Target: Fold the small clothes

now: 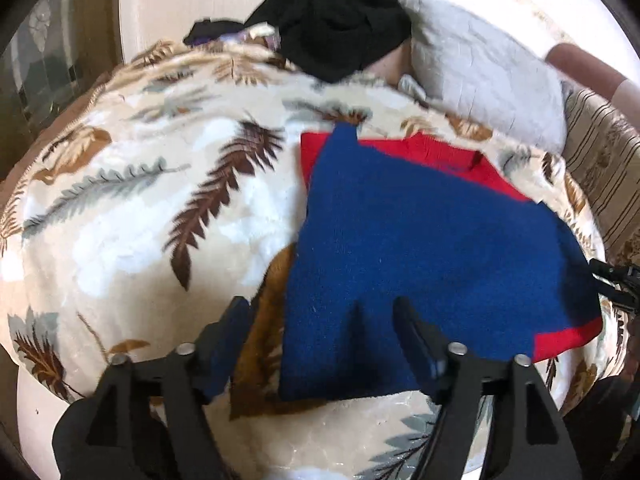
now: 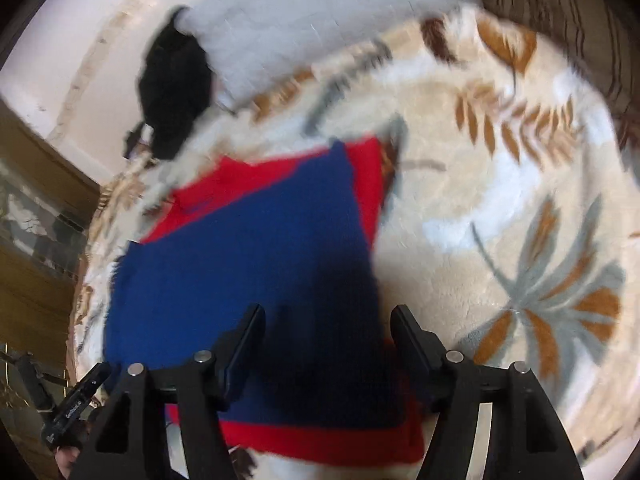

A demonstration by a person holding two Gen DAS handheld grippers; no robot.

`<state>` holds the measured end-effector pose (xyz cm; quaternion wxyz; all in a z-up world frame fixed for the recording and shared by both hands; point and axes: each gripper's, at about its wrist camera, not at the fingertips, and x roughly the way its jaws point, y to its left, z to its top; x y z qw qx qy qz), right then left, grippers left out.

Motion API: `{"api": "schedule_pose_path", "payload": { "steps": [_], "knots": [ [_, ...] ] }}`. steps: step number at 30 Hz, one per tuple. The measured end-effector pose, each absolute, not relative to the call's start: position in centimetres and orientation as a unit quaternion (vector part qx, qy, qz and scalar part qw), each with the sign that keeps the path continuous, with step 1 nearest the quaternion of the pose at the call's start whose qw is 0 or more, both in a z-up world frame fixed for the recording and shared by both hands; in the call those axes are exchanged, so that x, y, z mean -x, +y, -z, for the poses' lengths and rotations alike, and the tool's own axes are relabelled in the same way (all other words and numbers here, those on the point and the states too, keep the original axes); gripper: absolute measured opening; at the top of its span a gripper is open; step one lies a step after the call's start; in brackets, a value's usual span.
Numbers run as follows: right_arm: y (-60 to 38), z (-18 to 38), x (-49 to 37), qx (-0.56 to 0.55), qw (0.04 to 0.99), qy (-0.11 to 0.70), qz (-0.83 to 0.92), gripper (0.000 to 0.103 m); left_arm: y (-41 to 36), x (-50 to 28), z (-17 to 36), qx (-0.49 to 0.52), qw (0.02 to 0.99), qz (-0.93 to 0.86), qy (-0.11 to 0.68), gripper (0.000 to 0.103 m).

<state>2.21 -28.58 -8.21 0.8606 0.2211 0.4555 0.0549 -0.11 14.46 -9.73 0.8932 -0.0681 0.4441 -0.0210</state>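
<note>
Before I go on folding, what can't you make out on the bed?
- Blue-and-red knitted garment: near hem hidden behind right gripper in right wrist view.
- Black clothes heap: pieces underneath hidden, left wrist view.
- Leaf-patterned plush blanket: motion-blurred, right wrist view.

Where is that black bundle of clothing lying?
In the left wrist view, the black bundle of clothing lies at the far end of the leaf-patterned blanket, left of the grey pillow.

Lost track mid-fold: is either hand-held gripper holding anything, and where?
Nothing is held. Left hand-held gripper and right hand-held gripper are both open above the blue-and-red sweater.
</note>
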Motion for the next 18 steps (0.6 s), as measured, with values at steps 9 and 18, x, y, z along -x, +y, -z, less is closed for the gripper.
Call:
{"api": "schedule_pose_path", "payload": {
  "steps": [9,18],
  "knots": [
    [-26.6,12.3,-2.1,-0.268,0.817,0.504,-0.086,0.074,14.5,-0.5,11.4,0.061,0.875,0.02,0.48,0.043],
    [-26.0,10.3,-0.6,-0.261,0.839,0.468,-0.094,0.081,15.4,0.6,9.3,0.072,0.893,0.015,0.444,0.073]
  ]
}}
